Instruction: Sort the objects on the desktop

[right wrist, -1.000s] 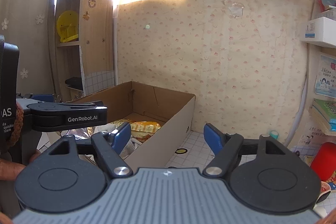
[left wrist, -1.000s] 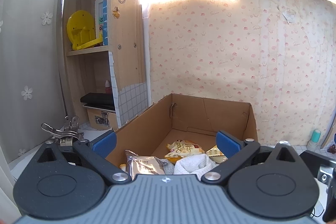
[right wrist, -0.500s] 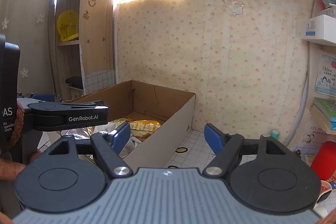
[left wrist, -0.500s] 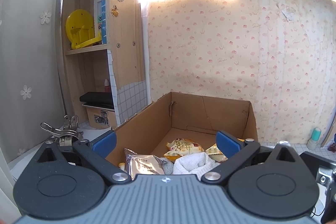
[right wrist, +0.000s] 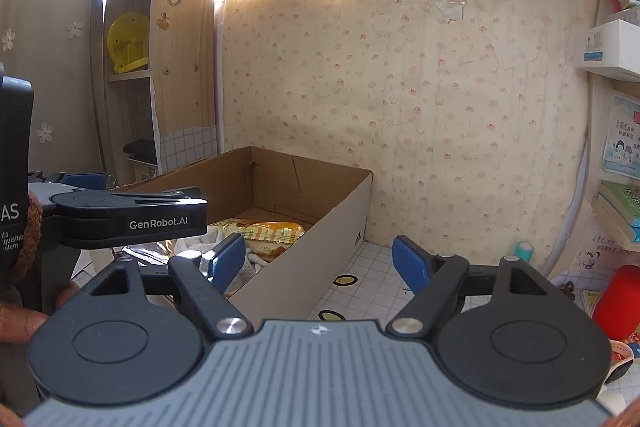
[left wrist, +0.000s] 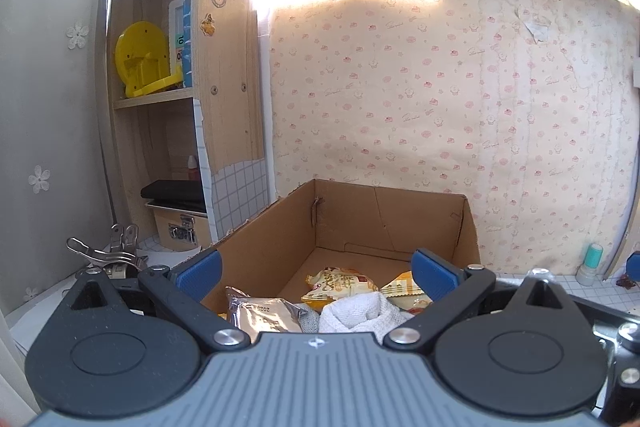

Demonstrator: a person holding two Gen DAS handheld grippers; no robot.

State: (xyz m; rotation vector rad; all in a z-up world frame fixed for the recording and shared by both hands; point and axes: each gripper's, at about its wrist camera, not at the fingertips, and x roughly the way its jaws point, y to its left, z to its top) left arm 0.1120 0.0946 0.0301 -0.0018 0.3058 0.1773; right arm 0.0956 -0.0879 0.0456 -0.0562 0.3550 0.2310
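Observation:
An open cardboard box (left wrist: 384, 215) stands on the desk against the wallpapered wall; it also shows in the right wrist view (right wrist: 304, 267). Inside lie a silver foil packet (left wrist: 260, 315), yellow snack packets (left wrist: 340, 283) and a white cloth (left wrist: 360, 315). My left gripper (left wrist: 316, 273) is open and empty, held above the box's near end. My right gripper (right wrist: 318, 259) is open and empty, over the box's right wall. The left gripper's body (right wrist: 120, 219) shows at the left of the right wrist view.
A wooden shelf unit (left wrist: 224, 87) with a yellow object (left wrist: 142, 65) stands at left. Metal clips (left wrist: 108, 255) lie on the desk at left. A small teal bottle (left wrist: 592, 263) stands by the wall. A red cup (right wrist: 620, 299) and books (right wrist: 620, 211) are at right.
Both grippers have barely shifted; both stay open and empty. Nothing in the box has moved.

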